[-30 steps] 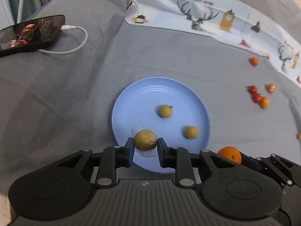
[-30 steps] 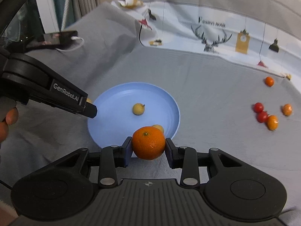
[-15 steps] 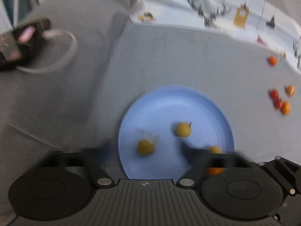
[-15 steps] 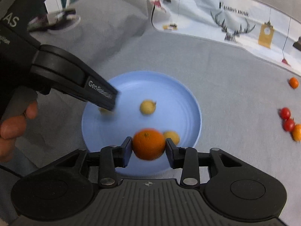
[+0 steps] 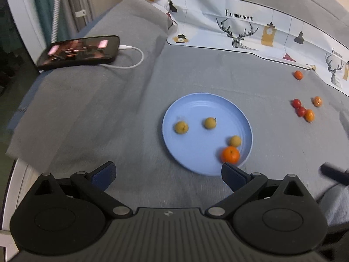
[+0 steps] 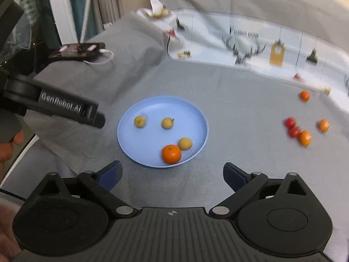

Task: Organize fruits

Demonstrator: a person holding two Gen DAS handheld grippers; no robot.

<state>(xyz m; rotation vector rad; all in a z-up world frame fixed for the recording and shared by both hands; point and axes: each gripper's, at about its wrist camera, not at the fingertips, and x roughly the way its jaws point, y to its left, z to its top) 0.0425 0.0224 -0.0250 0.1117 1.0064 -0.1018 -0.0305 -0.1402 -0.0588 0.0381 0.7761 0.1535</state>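
A blue plate (image 5: 196, 109) (image 6: 152, 107) lies on the grey cloth. On it rest three small yellow-brown fruits (image 5: 181, 127) (image 6: 140, 121) and an orange (image 5: 230, 155) (image 6: 171, 154) near its front rim. My left gripper (image 5: 168, 173) hangs open above the cloth in front of the plate, nothing between its fingers. My right gripper (image 6: 172, 173) has its jaws opening wide, with nothing between them, held back from the plate's front rim. The left gripper's body (image 6: 65, 107) shows at the left of the right wrist view.
Several small red and orange fruits (image 5: 304, 110) (image 6: 298, 131) lie loose on the cloth to the right, one orange one (image 5: 298, 74) farther back. A phone (image 5: 78, 52) on a white cable sits at the back left. A patterned sheet (image 5: 261, 32) borders the far side.
Both grippers let go and drew back and up. The yellow-brown fruit from the left one and the orange from the right one now lie on the plate.
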